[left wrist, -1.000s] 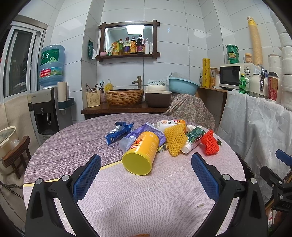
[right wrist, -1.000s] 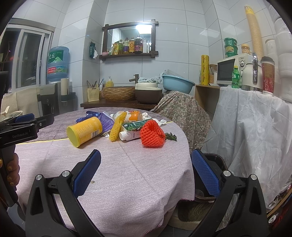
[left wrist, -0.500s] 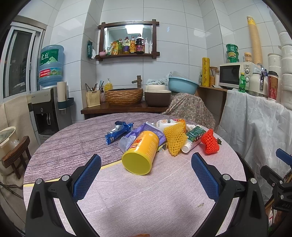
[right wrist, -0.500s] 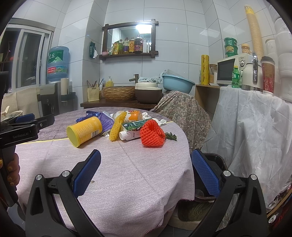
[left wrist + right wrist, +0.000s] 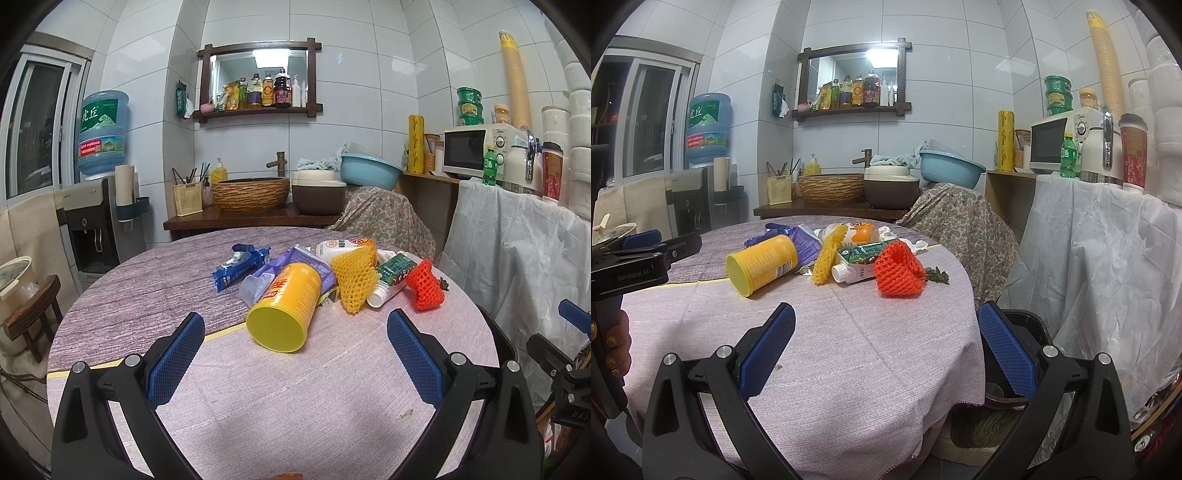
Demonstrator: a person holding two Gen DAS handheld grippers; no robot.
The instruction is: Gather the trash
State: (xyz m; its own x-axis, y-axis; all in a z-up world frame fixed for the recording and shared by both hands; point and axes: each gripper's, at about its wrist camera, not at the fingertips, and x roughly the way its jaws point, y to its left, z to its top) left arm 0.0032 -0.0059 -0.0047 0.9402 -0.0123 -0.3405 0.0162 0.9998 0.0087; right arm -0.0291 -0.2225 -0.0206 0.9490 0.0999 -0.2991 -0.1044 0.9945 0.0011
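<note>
A pile of trash lies on the round table (image 5: pixel 295 387): a yellow can (image 5: pixel 282 308) on its side, a yellow foam net (image 5: pixel 354 275), a red foam net (image 5: pixel 424 286), a green carton (image 5: pixel 391 275), an orange-labelled bottle (image 5: pixel 345 246), a purple wrapper (image 5: pixel 295 260) and a blue wrapper (image 5: pixel 238 264). My left gripper (image 5: pixel 295 354) is open and empty, just short of the can. My right gripper (image 5: pixel 886 343) is open and empty over the table's right edge, short of the red net (image 5: pixel 899 275). The can (image 5: pixel 761 264) also shows there.
A dark bin (image 5: pixel 1027 332) stands on the floor at the table's right edge. A sheet-covered counter (image 5: pixel 1100 258) with a microwave (image 5: pixel 1060 140) is at right. A sink shelf (image 5: pixel 251 218) is behind the table, a water dispenser (image 5: pixel 99 206) and stool (image 5: pixel 33 310) at left.
</note>
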